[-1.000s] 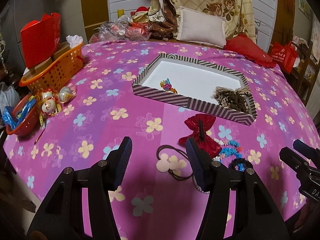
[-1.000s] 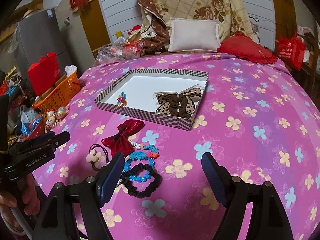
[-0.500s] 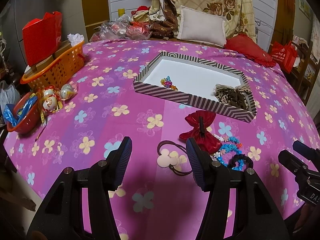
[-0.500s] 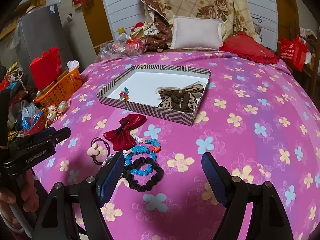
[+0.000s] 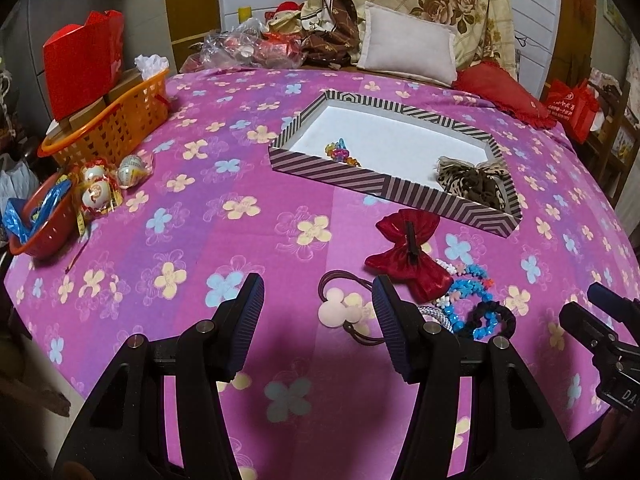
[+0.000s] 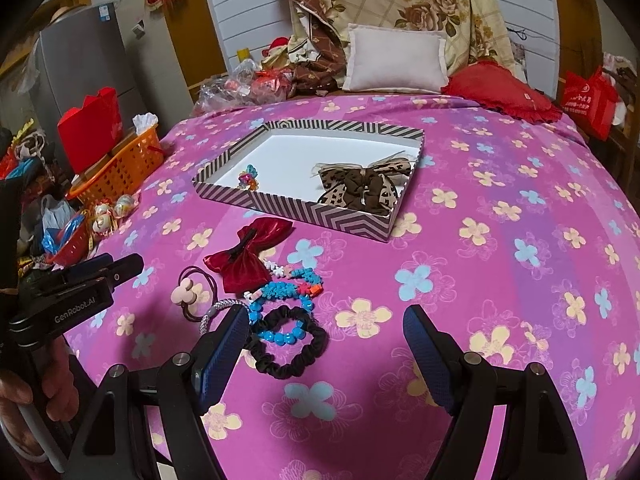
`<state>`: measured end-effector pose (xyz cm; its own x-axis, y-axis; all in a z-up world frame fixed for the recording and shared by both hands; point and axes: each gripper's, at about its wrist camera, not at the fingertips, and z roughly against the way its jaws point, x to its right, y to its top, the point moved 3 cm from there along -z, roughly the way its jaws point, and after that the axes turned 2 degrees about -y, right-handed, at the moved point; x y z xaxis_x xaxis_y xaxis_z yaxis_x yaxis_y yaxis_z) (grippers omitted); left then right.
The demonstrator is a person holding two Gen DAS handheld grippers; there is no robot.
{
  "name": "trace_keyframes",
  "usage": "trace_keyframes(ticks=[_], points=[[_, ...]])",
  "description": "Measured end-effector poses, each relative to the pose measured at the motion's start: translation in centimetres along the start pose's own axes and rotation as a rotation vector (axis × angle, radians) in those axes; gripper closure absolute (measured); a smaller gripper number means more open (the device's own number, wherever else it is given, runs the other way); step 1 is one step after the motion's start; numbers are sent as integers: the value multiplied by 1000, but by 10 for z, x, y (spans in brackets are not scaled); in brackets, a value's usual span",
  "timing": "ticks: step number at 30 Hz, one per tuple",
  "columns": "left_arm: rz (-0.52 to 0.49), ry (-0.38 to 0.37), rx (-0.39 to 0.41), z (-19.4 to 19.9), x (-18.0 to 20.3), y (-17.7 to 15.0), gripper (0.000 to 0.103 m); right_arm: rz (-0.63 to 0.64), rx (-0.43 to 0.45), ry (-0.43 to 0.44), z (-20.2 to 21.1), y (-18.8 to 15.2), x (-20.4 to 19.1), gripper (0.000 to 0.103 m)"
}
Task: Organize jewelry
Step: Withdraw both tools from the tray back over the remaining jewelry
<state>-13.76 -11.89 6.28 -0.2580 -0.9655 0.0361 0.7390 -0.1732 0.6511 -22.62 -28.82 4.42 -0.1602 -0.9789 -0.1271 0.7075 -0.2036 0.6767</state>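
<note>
A striped box [image 5: 344, 173] [image 6: 280, 200] sits mid-table on the pink flowered cloth, holding a leopard bow [image 5: 472, 184] [image 6: 360, 184] and a small colourful clip [image 5: 340, 151] [image 6: 248, 178]. In front of it lie a red bow [image 5: 408, 256] [image 6: 244, 256], a mouse-shaped hair tie [image 5: 340, 308] [image 6: 186, 294], blue bead bracelets [image 6: 280, 292] and a black scrunchie [image 6: 286, 344] [image 5: 490, 318]. My left gripper [image 5: 318, 308] is open, hovering just before the mouse hair tie. My right gripper [image 6: 324, 340] is open, with the scrunchie near its left finger.
An orange basket [image 5: 108, 124] with a red bag [image 5: 80, 60] stands at the left edge, beside a red bowl [image 5: 36, 220] and wrapped balls [image 5: 114, 178]. Pillows [image 6: 396, 62] and a red cushion [image 6: 500, 94] line the far side. A hand [image 6: 28, 408] holds the left tool.
Both views have drawn back slightly, so the box and jewellery sit a little farther away. Neither gripper's jaws have changed.
</note>
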Motion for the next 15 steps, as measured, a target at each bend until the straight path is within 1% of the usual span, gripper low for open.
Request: trace_keyframes(ticks=[15], points=[[10, -5, -23, -9, -1, -5, 47, 2, -28, 1, -10, -6, -1, 26]])
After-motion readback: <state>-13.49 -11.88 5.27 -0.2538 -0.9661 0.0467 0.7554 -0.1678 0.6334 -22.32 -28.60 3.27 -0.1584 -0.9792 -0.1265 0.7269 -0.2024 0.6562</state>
